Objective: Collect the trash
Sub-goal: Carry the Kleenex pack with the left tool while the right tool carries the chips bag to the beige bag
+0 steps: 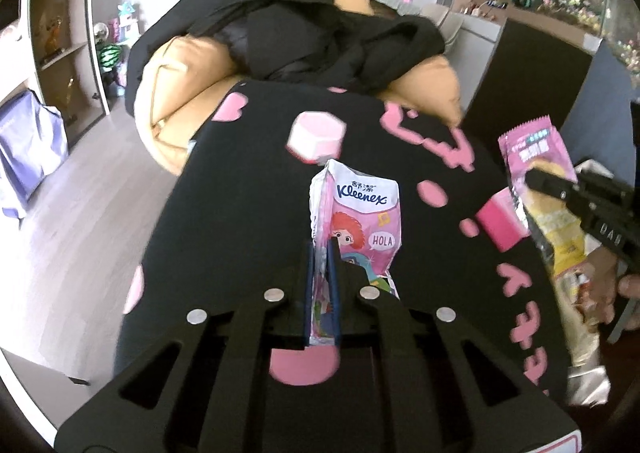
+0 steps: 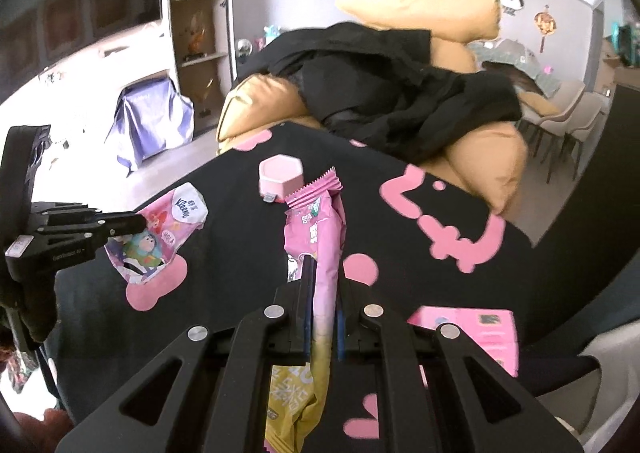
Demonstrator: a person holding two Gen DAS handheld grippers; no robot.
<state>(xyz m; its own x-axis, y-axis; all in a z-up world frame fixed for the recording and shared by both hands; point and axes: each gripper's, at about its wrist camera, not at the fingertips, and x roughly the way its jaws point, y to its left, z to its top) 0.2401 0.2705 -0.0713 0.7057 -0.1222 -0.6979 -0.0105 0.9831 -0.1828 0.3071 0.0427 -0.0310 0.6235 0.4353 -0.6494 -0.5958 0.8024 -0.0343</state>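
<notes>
Gripping, left wrist view: left gripper (image 1: 321, 253) pinched on Kleenex tissue pack (image 1: 356, 221), held over black pink-patterned cloth (image 1: 240, 193); pink hexagonal box (image 1: 316, 135) beyond.

Right wrist view: right gripper (image 2: 322, 277) clamped on pink snack wrapper (image 2: 316, 221), tail drooping below the fingers.

Handling: keep both pinches firm; no bin in view, probably off-frame.

The left claw (image 1: 322, 253) covers the lower part of the tissue pack (image 1: 360, 221). In the left view the snack wrapper (image 1: 560, 229) is motion-blurred, its print unreadable, its middle behind the right claw (image 1: 536, 179). In the right view that wrapper's yellow end (image 2: 288, 405) runs off the bottom edge. The pink box (image 2: 480, 329) is half hidden by the claw frame. Shelf ornaments (image 2: 196, 29) are too small to identify
</notes>
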